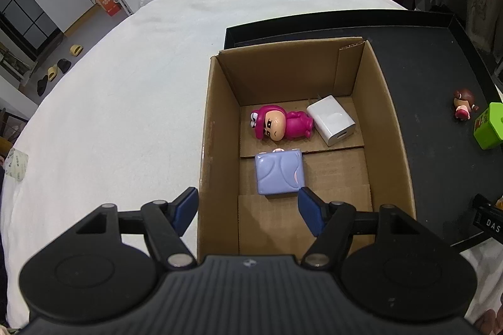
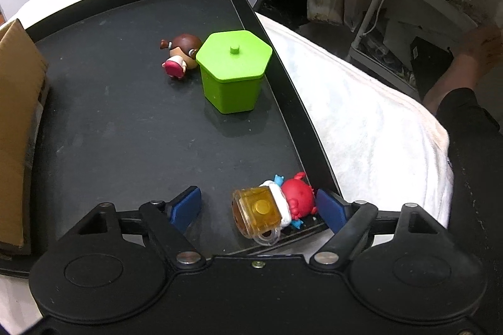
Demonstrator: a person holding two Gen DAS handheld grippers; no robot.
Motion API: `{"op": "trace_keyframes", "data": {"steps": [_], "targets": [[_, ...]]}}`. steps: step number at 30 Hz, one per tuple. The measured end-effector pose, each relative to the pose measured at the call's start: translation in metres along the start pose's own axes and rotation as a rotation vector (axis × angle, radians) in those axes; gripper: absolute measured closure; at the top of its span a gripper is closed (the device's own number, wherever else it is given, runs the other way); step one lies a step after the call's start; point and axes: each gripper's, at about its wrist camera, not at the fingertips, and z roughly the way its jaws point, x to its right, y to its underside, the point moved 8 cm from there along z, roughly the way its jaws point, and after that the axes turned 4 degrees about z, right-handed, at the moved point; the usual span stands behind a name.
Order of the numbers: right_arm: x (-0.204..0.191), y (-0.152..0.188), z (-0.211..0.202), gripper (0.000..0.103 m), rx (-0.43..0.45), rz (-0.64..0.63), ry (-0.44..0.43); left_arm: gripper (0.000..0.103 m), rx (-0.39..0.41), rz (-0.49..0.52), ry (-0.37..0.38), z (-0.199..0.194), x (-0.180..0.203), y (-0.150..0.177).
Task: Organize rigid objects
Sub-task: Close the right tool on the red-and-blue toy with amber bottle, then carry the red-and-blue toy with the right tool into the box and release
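Below my open left tongs [image 1: 248,210], a cardboard box [image 1: 220,121] on a white-clothed tabletop [image 1: 125,83] holds toys. Ahead of my open right tongs [image 2: 261,206], a black tray [image 2: 125,114] carries a green container [image 2: 232,70].

Both the left claw [image 1: 248,210] and the right claw [image 2: 260,209] have black bodies with ribbed housing, round discs, silver screws and blue finger pads [image 2: 185,206]. At the right edge of the frame, a bare hand [image 2: 481,47] with black sleeve.

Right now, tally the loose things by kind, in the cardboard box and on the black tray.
Toy figures: 3 (magenta figure, brown-haired doll, red crab with amber mug)
Charger blocks: 2 (white, lilac)
Green hexagonal lidded containers: 1
Total: 6
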Motion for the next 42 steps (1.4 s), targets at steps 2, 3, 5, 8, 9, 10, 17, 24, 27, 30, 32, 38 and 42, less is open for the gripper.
{"op": "trace_keyframes", "data": {"steps": [2,3,5,8,9,10,17,24,27,30,32,38,42], "targets": [[-0.002,0.0,0.001,0.017,-0.001,-0.002,0.0,0.035,0.003,-0.002,0.002,-0.001,-0.002,0.001],[-0.002,0.0,0.001,0.017,0.001,-0.005,0.001,0.035,0.003,-0.006,0.003,-0.001,-0.003,0.001],[-0.002,0.001,0.001,0.023,0.014,-0.005,-0.008,0.035,0.004,-0.014,0.004,-0.001,-0.006,0.001],[-0.001,-0.003,-0.004,0.056,0.028,-0.006,-0.029,0.035,0.012,-0.019,0.007,-0.003,-0.01,0.001],[-0.002,-0.003,-0.005,0.059,0.034,-0.006,-0.035,0.035,0.014,-0.022,0.007,-0.003,-0.011,0.001],[-0.003,-0.004,-0.007,0.06,0.044,-0.01,-0.039,0.035,0.014,-0.026,0.009,-0.003,-0.012,0.001],[-0.013,-0.007,-0.018,0.074,0.069,-0.028,-0.063,0.035,0.014,-0.035,0.023,-0.002,-0.017,0.004],[-0.026,-0.01,-0.028,0.075,0.081,-0.028,-0.119,0.035,0.015,-0.044,0.033,0.002,-0.021,0.004],[-0.03,-0.014,-0.034,0.088,0.1,-0.037,-0.128,0.035,0.013,-0.047,0.035,0.004,-0.023,0.005],[-0.035,-0.018,-0.039,0.089,0.115,-0.039,-0.15,0.035,0.01,-0.054,0.034,0.006,-0.027,0.005],[-0.038,-0.02,-0.042,0.089,0.123,-0.046,-0.155,0.035,0.008,-0.061,0.036,0.008,-0.028,0.005],[-0.047,-0.026,-0.051,0.089,0.153,-0.048,-0.171,0.035,0.01,-0.061,0.044,0.009,-0.03,0.005],[-0.051,-0.031,-0.061,0.089,0.185,-0.053,-0.176,0.035,0.014,-0.059,0.044,0.01,-0.032,0.004]]}}
